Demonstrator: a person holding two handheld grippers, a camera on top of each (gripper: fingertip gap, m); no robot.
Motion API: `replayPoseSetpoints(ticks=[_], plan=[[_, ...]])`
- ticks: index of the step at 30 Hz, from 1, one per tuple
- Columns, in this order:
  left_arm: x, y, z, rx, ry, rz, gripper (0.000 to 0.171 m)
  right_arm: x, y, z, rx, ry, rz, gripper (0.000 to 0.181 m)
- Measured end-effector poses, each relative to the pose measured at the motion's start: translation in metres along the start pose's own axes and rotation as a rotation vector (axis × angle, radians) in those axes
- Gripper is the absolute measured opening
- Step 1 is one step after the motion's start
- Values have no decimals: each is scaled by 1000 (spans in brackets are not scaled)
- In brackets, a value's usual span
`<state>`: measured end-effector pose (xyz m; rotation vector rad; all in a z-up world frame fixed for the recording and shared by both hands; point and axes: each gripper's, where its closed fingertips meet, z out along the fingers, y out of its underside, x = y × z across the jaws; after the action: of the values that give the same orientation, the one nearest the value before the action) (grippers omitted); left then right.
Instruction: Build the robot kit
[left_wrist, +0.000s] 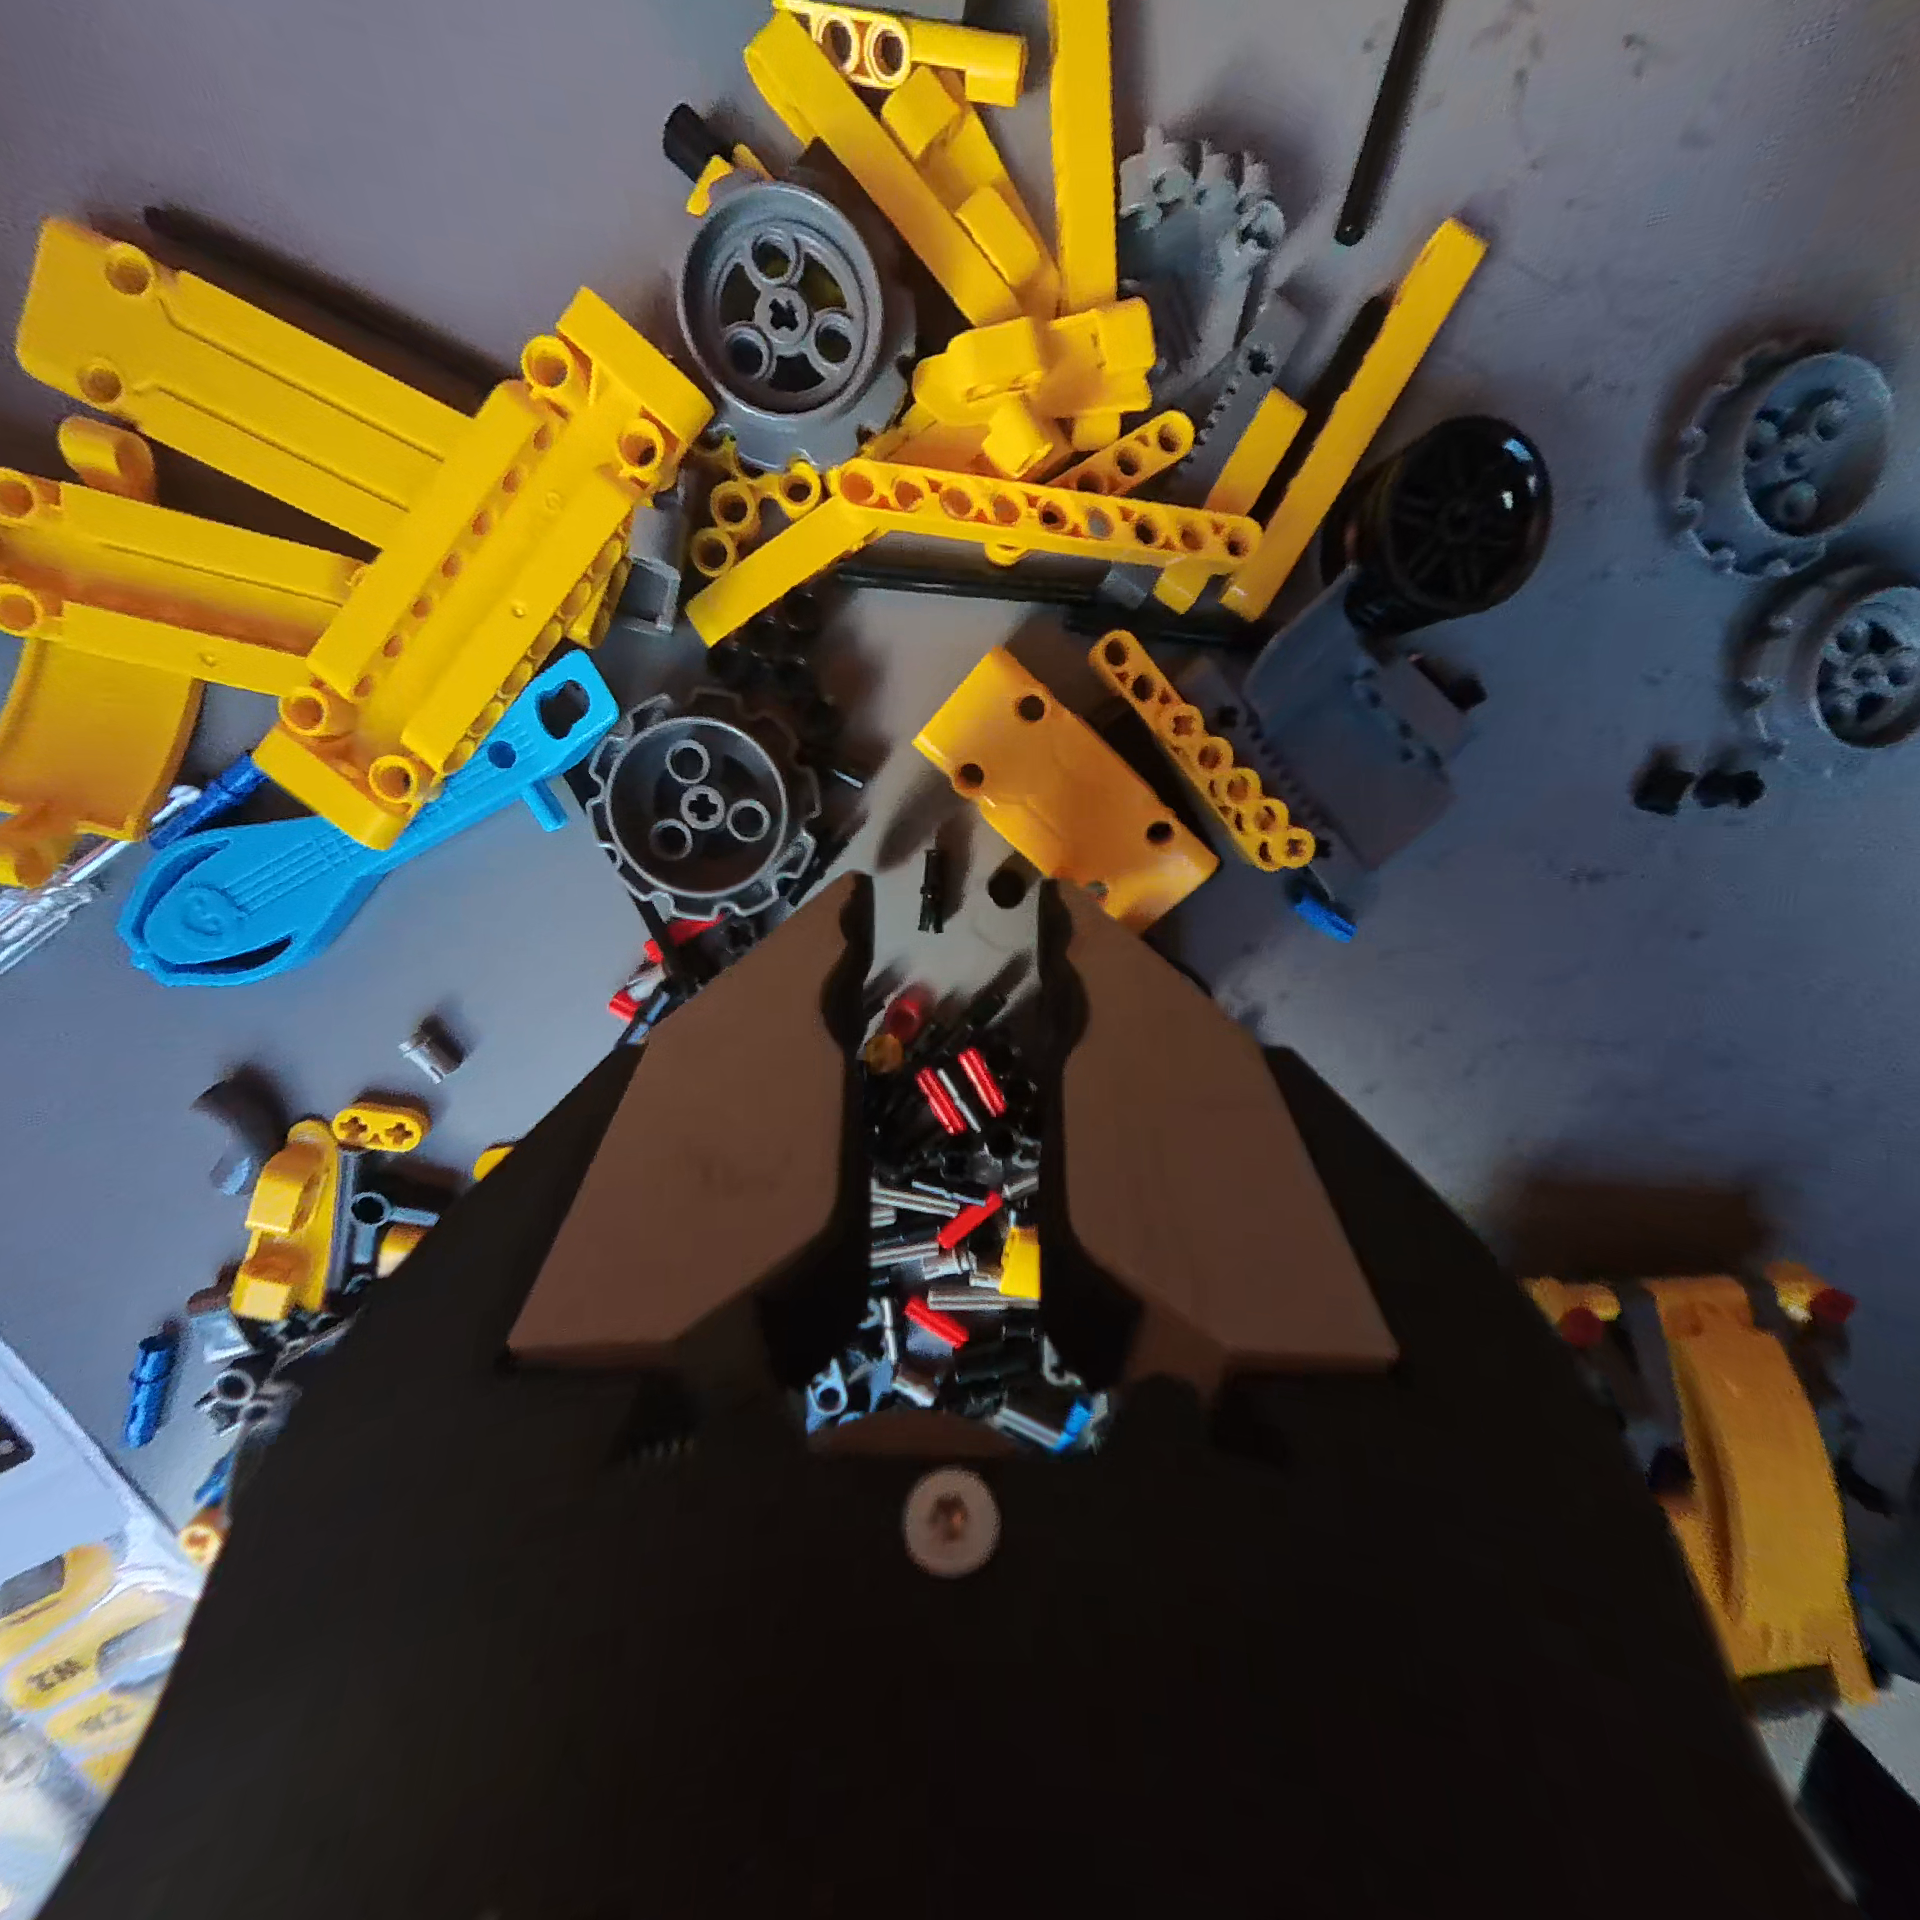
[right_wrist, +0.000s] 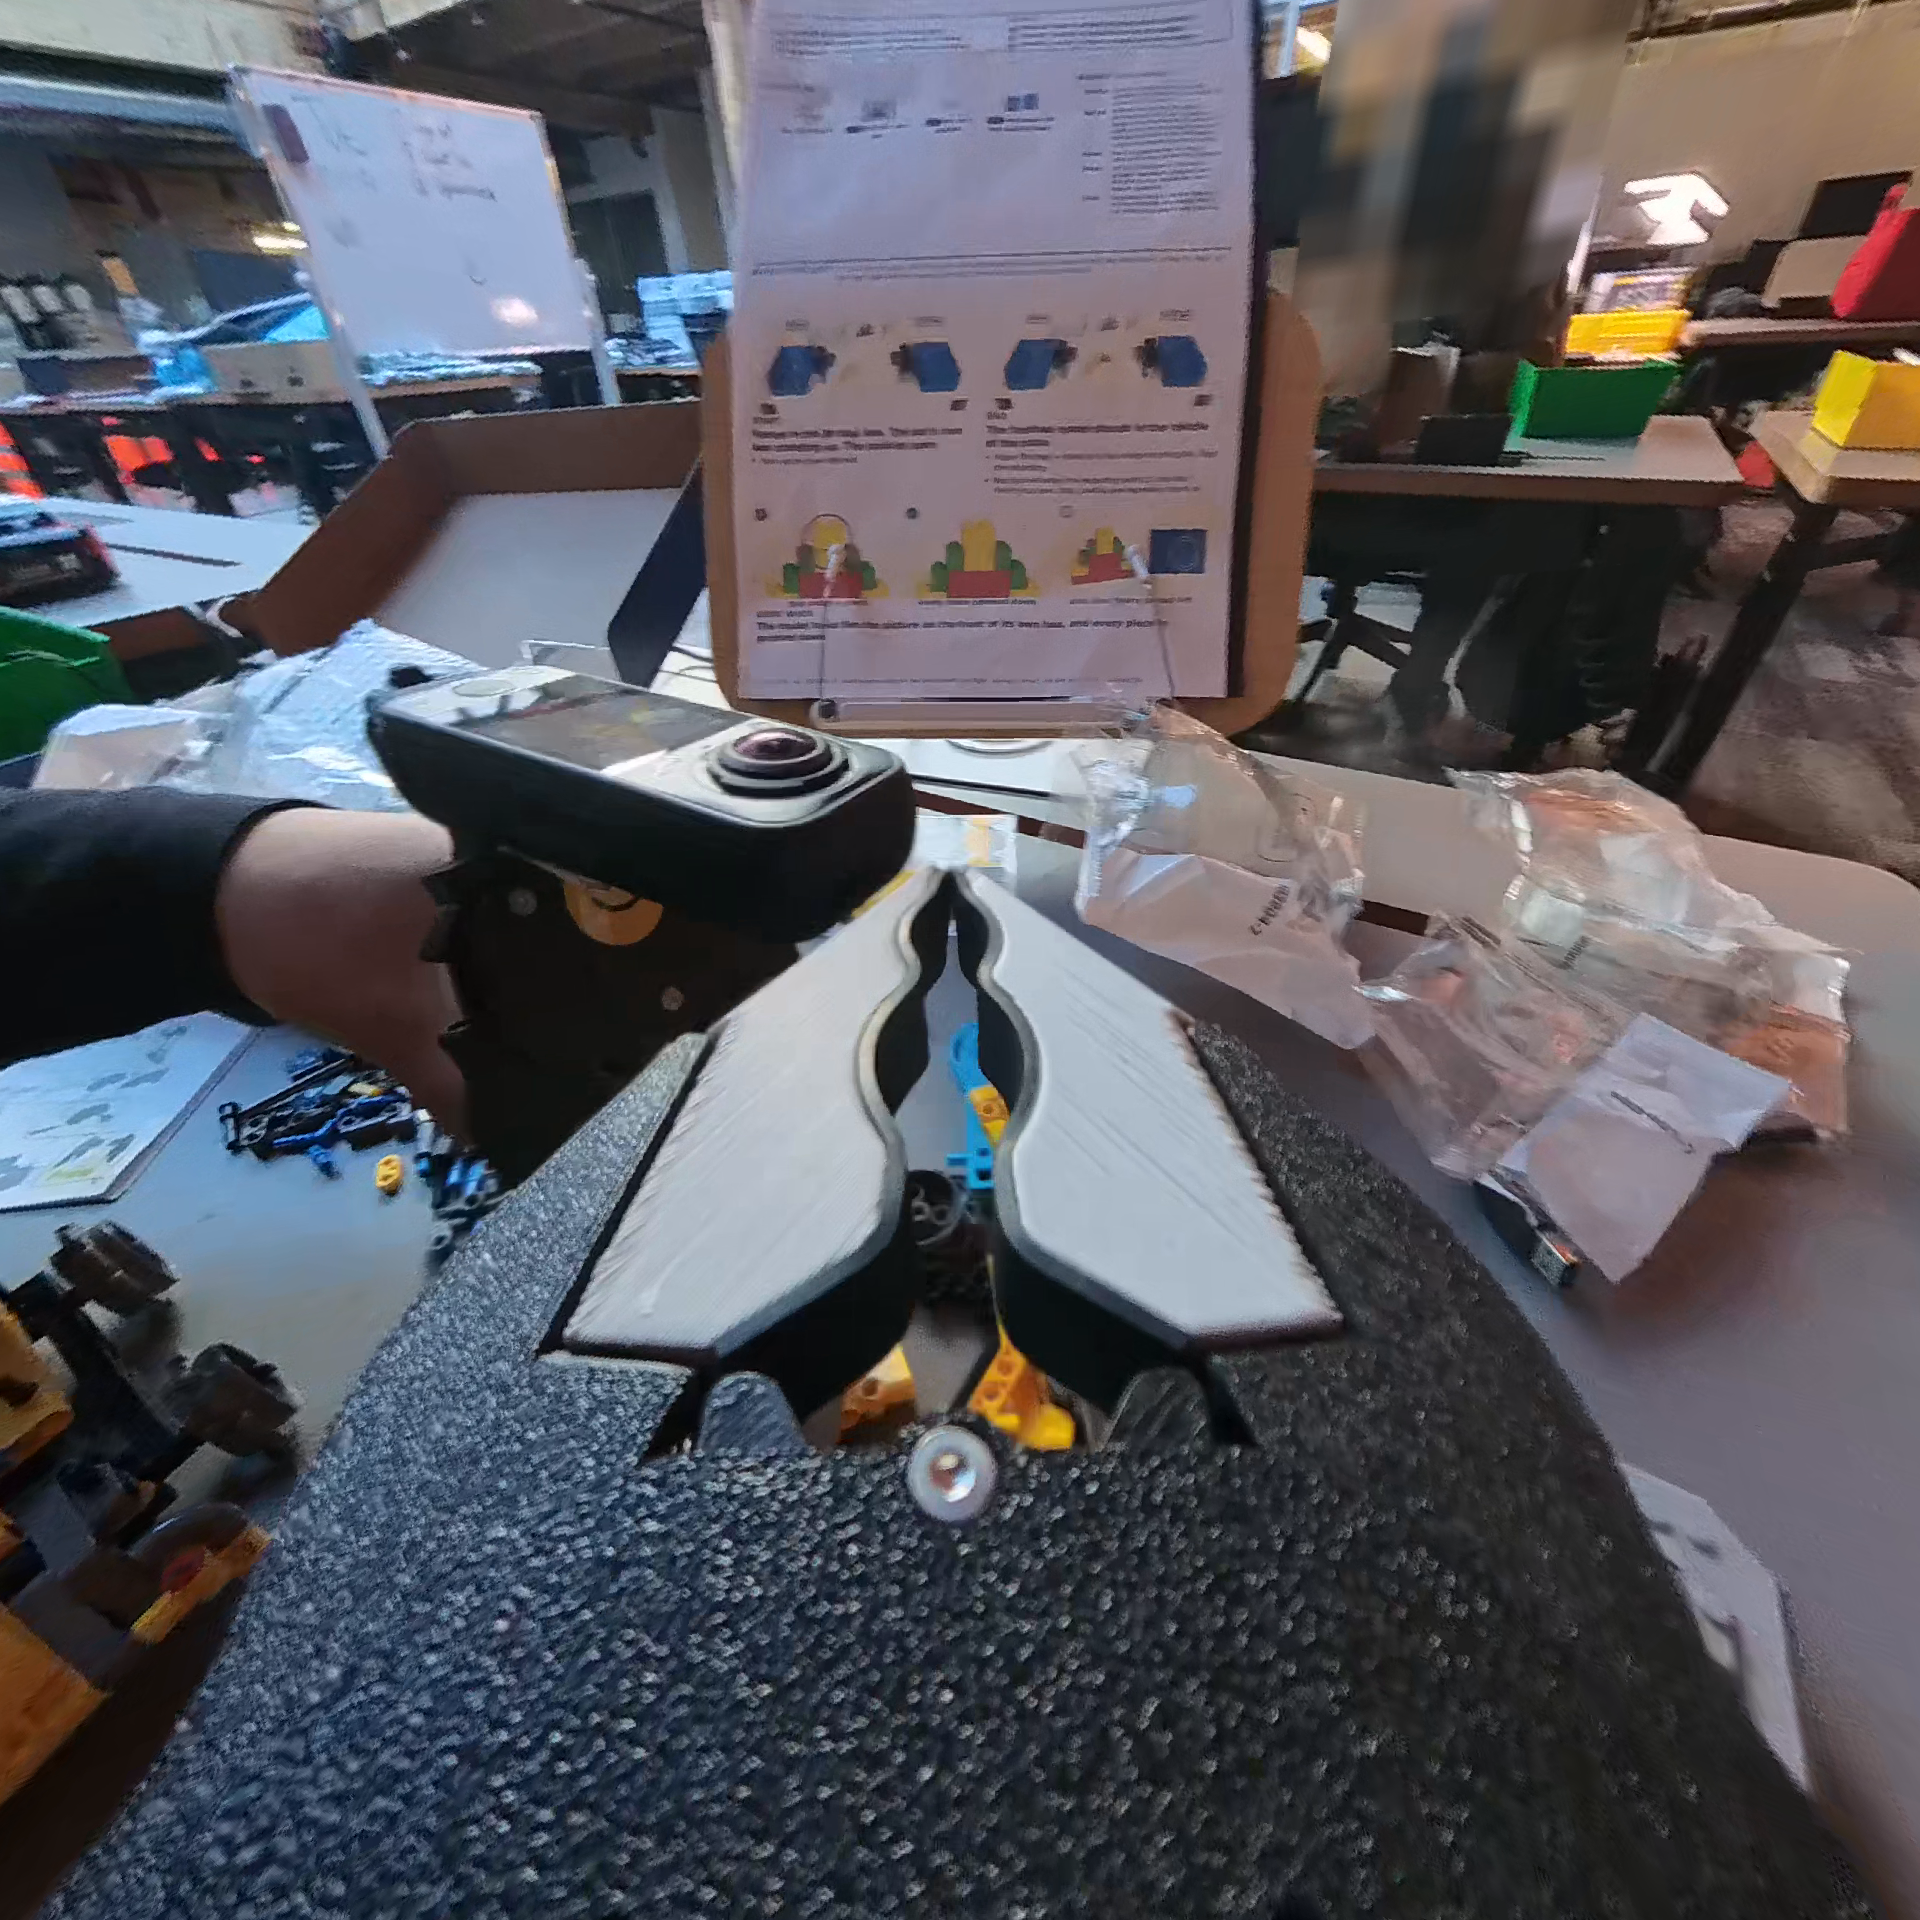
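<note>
Loose heap of tiny pins (left_wrist: 956, 1195), black, red and grey, sitting right under the left gripper (left_wrist: 951, 914) and showing through the gap between its fingers. Spread wide, that claw, gripping nothing, hovering above the grey table (left_wrist: 1610, 1039). One stray black pin (left_wrist: 932, 888) lying just between the tips, apart from the heap. Probably fiddly stuff: small, round, piled every which way, so likely to roll or come up in clumps.

Just ahead to the left, a dark toothed wheel (left_wrist: 696, 805); to the right, a yellow panel (left_wrist: 1049, 769) almost touching one fingertip. Further out, a blue lever tool (left_wrist: 343, 862) and a big tangle of yellow beams (left_wrist: 1039, 509).

Right gripper (right_wrist: 951, 883) up off the table, tips pressed together, nothing visibly pinched, facing a printed sheet (right_wrist: 987, 364) on a stand. Crumpled clear bags (right_wrist: 1507, 987) off to its right, a hand (right_wrist: 332, 935) on the other gripper's handle to its left.
</note>
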<state>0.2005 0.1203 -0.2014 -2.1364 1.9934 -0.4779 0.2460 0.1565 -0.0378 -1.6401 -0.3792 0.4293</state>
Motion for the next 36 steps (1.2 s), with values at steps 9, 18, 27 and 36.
replayPoseSetpoints(ticks=[9,18,27,36], plan=[[1,5,3,-16,-52,52,20,70,-22,-43,177,148,221,6],[2,4,-1,36,-74,100,9,71,-23,-44,218,99,301,7],[8,2,1,14,-31,128,11,69,-26,-44,229,80,307,7],[10,0,0,50,20,317,21,63,-29,-42,248,32,329,7]])
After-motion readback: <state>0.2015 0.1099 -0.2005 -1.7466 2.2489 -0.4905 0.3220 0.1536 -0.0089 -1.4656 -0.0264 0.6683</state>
